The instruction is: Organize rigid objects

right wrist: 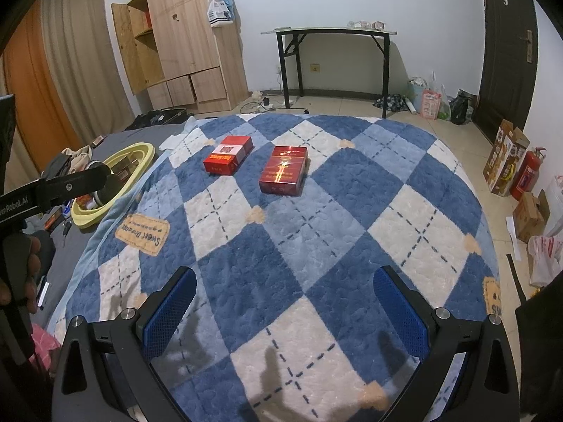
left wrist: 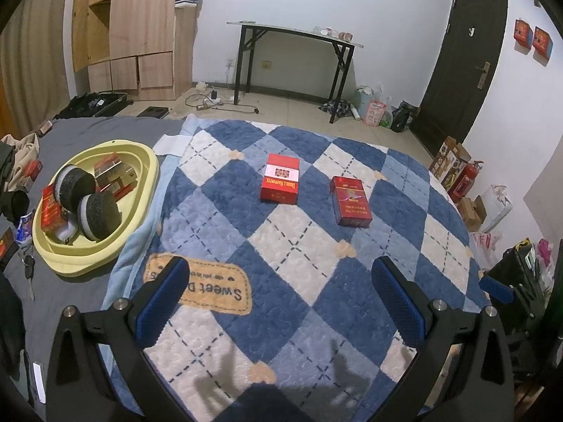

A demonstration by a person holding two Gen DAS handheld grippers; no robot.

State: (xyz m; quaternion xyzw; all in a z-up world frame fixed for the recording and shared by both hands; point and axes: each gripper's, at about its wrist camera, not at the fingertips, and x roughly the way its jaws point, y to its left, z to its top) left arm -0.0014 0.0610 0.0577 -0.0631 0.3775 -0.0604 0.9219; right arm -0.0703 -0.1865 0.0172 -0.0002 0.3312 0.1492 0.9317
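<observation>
Both grippers, left (left wrist: 281, 299) and right (right wrist: 285, 302), gape empty above the quilt (right wrist: 316, 246); two red boxes (left wrist: 280, 183) (left wrist: 350, 200) lie ahead (basin (left wrist: 147, 161) far left). You're between picks, so reach and straddle one box next

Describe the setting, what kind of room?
Most likely a bedroom: a bed with a checked blue quilt, a wooden wardrobe, and a folding table against the wall.

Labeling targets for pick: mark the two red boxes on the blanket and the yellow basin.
red box with white band (left wrist: 280, 179), left wrist view, middle of its top face
darker red box (left wrist: 350, 200), left wrist view, middle of its top face
yellow basin (left wrist: 149, 170), left wrist view, its right rim
</observation>
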